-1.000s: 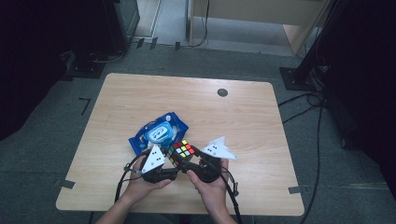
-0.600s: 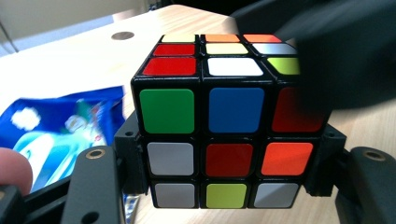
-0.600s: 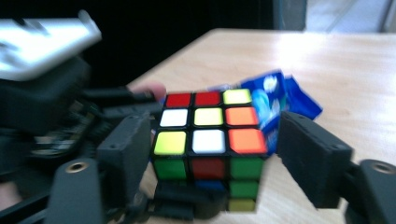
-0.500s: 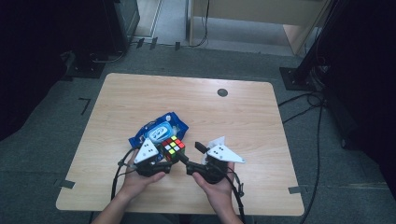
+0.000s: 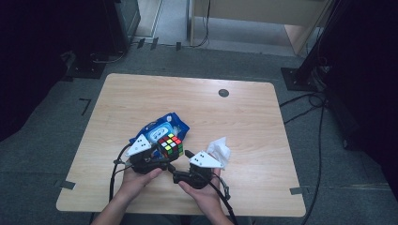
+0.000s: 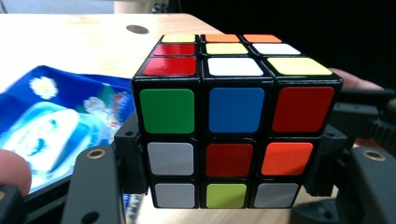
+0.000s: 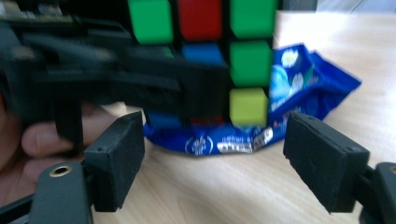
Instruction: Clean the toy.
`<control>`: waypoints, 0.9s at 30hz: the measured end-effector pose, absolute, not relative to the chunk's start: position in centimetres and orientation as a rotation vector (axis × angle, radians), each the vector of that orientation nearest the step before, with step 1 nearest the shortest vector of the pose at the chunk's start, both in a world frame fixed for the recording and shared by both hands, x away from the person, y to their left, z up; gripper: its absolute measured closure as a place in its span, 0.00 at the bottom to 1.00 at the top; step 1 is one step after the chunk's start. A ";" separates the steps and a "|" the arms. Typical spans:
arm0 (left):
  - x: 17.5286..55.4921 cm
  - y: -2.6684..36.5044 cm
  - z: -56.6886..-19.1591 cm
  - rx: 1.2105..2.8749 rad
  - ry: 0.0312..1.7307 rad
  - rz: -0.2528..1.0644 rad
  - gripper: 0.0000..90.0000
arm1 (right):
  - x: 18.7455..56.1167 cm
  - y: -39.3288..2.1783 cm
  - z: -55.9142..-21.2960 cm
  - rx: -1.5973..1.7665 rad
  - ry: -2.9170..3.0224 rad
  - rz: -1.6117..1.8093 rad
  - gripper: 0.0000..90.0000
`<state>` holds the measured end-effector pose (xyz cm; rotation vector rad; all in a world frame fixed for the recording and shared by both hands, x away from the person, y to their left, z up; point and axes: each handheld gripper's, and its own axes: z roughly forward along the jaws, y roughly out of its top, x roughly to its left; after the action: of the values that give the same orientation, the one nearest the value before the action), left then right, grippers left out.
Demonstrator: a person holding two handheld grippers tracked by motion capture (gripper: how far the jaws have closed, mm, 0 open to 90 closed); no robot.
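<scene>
A scrambled Rubik's cube [image 5: 170,144] [image 6: 233,126] is held just above the table, over the near edge of a blue pack of wipes. My left gripper [image 5: 168,153] [image 6: 231,158] is shut on it, with the jaws pressing its two lower sides. Just right of the cube and nearer the person, my right gripper [image 5: 182,165] [image 7: 219,158] is open. Its jaws have just been opening and nothing is between them. In the right gripper view the cube [image 7: 201,28] sits above and beyond the jaws, blurred, with the left gripper's black body across it.
The blue wipes pack [image 5: 162,129] [image 6: 46,126] [image 7: 299,79] lies on the wooden table [image 5: 234,117]. A crumpled white tissue [image 5: 219,149] lies just right of the right gripper. A dark round hole [image 5: 224,93] [image 6: 137,29] marks the far side.
The right gripper has come away from the cube, dropping back toward the person with wider jaws. The left gripper and cube have shifted a little left, over the wipes pack.
</scene>
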<state>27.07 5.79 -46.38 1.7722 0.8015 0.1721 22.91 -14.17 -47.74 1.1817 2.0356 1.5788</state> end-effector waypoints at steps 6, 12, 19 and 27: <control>26.8 5.4 -46.3 1.771 0.780 0.171 0.38 | 22.5 -13.9 -47.9 1.125 2.021 1.540 0.37; 27.0 5.5 -46.4 1.771 0.815 0.126 0.37 | 22.4 -14.0 -48.1 1.030 2.030 1.476 0.38; 27.2 5.9 -46.4 1.785 0.807 0.114 0.38 | 21.7 -13.1 -49.1 0.822 2.058 1.292 0.38; 27.7 7.3 -45.7 1.719 0.835 0.164 0.38 | 22.9 -15.9 -49.2 1.003 2.118 1.327 0.40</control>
<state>27.70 7.25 -45.71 1.7194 0.8345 0.1637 22.89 -15.91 -49.25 1.0033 2.1183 1.3265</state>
